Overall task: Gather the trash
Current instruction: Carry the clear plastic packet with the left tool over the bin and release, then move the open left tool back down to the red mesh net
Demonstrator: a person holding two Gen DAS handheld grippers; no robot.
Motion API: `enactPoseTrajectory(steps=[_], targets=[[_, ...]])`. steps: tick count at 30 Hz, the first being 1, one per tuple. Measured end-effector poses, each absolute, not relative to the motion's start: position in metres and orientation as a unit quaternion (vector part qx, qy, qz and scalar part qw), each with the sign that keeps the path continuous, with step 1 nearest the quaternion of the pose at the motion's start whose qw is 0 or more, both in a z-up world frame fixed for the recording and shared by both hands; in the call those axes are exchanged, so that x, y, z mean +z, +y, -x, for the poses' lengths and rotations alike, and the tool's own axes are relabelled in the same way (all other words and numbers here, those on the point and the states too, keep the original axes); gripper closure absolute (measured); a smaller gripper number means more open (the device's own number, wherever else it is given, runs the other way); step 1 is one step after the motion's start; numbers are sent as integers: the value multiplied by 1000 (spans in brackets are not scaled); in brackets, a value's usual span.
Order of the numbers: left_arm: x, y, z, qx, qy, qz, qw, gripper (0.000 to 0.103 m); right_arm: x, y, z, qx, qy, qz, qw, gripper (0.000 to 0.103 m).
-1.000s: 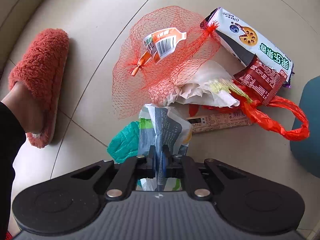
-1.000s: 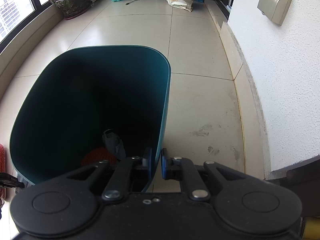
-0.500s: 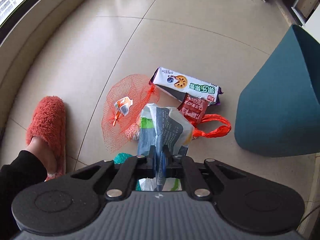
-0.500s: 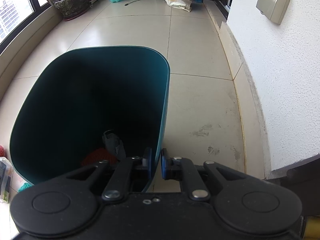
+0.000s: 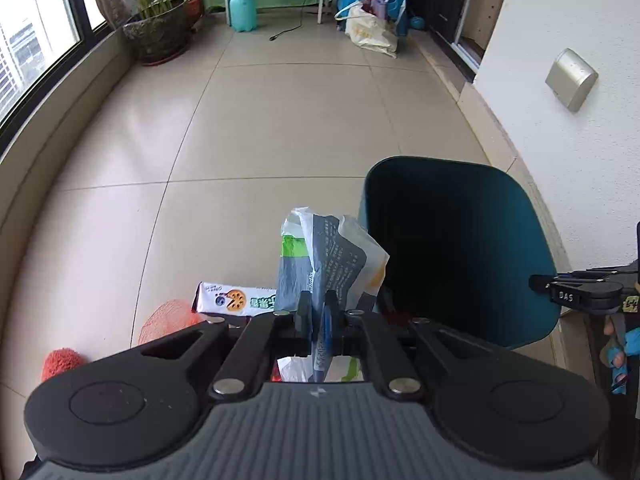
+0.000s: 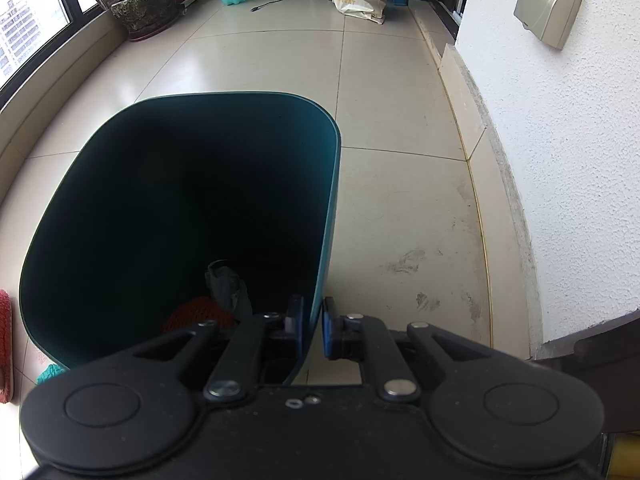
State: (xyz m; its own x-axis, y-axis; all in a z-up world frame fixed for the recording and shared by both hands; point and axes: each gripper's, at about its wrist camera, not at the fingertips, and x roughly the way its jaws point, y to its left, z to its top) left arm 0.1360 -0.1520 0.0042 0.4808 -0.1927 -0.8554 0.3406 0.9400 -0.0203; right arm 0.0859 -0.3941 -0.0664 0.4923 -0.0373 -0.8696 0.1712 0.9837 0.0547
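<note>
My left gripper (image 5: 316, 316) is shut on a white, grey and green plastic wrapper (image 5: 328, 256) and holds it up in the air just left of the teal trash bin (image 5: 532, 240). On the floor below lie a white biscuit packet (image 5: 232, 300) and an orange net bag (image 5: 168, 320). My right gripper (image 6: 312, 330) is shut on the right rim of the teal bin (image 6: 330, 208). Inside the bin lie a grey wrapper (image 6: 228, 284) and an orange net (image 6: 196, 314).
A white wall (image 5: 560, 120) runs close on the right. A potted plant (image 5: 156, 32), a teal bottle (image 5: 242, 8) and a white bag (image 5: 372, 32) stand at the far end. A red slipper (image 5: 60, 362) sits at the lower left.
My left gripper has lifted the wrapper off the trash pile and tilted up, bringing it beside the bin's opening. The right gripper has kept its hold on the bin rim.
</note>
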Motion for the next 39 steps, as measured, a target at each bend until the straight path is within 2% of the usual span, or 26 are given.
enactPoseTrajectory(steps=[6, 15, 20, 30, 34, 36, 38, 39], targets=[[2, -215, -139, -211, 467, -114, 851, 98, -67, -396, -85, -58, 499, -68, 862, 94], [-65, -275, -160, -234, 511, -150, 813, 98, -67, -401, -82, -52, 498, -69, 863, 94], [-90, -289, -167, -242, 526, -165, 798, 98, -66, -402, -82, -49, 497, -71, 863, 94], [-102, -284, -175, -244, 536, -142, 795, 95, -67, -408, -79, -40, 494, -75, 865, 93], [-103, -279, -174, -241, 539, -124, 798, 88, -67, -408, -79, -40, 494, -75, 865, 93], [-100, -274, -173, -240, 532, -116, 804, 79, -67, -408, -79, -40, 494, -75, 865, 93], [-97, -268, -168, -239, 524, -107, 810, 57, -67, -408, -79, -40, 495, -75, 865, 93], [-93, -264, -166, -239, 518, -101, 815, 49, -67, -408, -79, -40, 494, -75, 865, 93]])
